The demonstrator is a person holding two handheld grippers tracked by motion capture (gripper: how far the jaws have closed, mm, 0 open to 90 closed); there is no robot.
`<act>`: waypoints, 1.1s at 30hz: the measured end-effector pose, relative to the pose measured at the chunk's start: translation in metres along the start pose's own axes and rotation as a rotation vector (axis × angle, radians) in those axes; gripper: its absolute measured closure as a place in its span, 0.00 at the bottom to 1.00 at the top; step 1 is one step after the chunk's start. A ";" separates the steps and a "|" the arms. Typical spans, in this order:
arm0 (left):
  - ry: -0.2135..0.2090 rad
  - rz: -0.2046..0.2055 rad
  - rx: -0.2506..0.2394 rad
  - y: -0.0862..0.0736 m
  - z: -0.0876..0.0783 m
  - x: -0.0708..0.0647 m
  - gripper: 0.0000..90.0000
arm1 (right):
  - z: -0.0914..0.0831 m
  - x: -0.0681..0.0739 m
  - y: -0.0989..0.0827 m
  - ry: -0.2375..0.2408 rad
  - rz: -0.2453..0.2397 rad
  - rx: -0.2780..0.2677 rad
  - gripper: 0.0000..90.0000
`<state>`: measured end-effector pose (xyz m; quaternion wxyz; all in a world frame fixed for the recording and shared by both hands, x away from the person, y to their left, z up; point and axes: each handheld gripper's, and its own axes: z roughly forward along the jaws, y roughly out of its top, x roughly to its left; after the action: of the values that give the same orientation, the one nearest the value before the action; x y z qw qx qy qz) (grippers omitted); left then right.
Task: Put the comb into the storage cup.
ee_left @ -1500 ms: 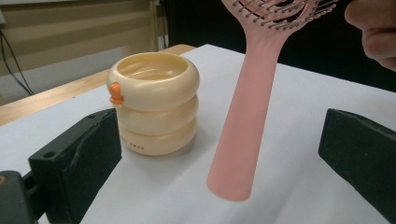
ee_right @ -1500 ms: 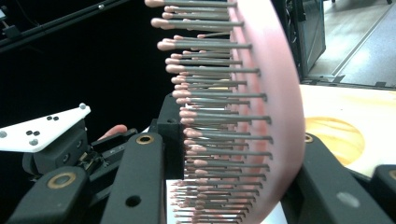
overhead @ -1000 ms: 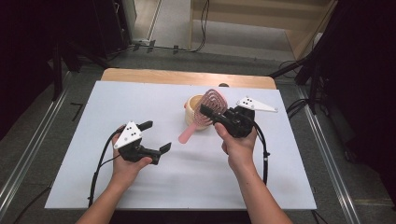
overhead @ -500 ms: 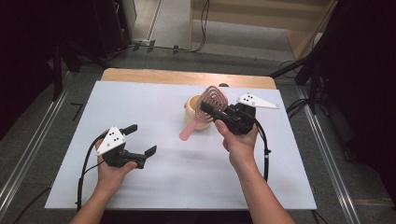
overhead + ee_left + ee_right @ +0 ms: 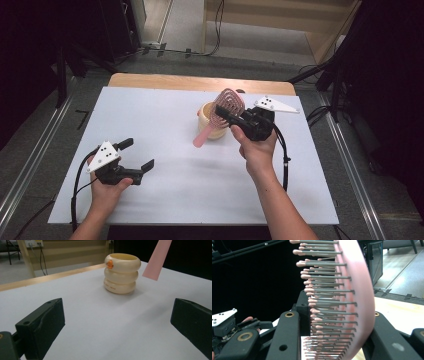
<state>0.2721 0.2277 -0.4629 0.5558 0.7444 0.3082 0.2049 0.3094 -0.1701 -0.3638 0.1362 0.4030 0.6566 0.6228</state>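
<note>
The right claw [image 5: 223, 113] is clamped on a pink hairbrush [image 5: 226, 105], right of center in the high view, just over a cream cup [image 5: 206, 116]; the handle points down-left. The left claw [image 5: 136, 155], at the lower left, has its jaws apart above the white table [image 5: 190, 190], holding nothing.

Both forearms are bare, with no sleeve to see. Each hand carries a black gripper: the left gripper [image 5: 131, 157] and the right gripper [image 5: 223, 113] have blocky black jaws, a pale three-cornered plate on top (with small dark dots), and a black cable behind. Brass-coloured rings sit around the screw holes of the right gripper.
</note>
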 end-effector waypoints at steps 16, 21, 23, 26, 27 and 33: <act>0.042 -0.025 0.006 -0.015 -0.023 0.010 0.00 | -0.004 -0.008 0.012 -0.021 -0.010 -0.011 0.69; 0.049 -0.032 0.006 -0.018 -0.028 0.012 0.00 | -0.004 -0.011 0.014 -0.027 -0.004 -0.013 0.69; 0.052 -0.031 0.007 -0.020 -0.031 0.013 0.00 | -0.005 -0.013 0.015 -0.032 -0.003 -0.014 0.69; 0.057 -0.035 0.010 -0.022 -0.034 0.014 0.00 | -0.005 -0.015 0.016 -0.036 -0.002 -0.015 0.69; 0.059 -0.037 0.013 -0.023 -0.035 0.015 0.00 | -0.005 -0.016 0.016 -0.037 -0.006 -0.015 0.69; 0.070 -0.043 0.014 -0.027 -0.042 0.017 0.00 | -0.004 -0.020 0.017 -0.044 -0.004 -0.013 0.69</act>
<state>0.2511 0.2744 -0.4767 0.5436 0.7339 0.3451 0.2165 0.3259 -0.1884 -0.3536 0.1544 0.4145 0.6502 0.6178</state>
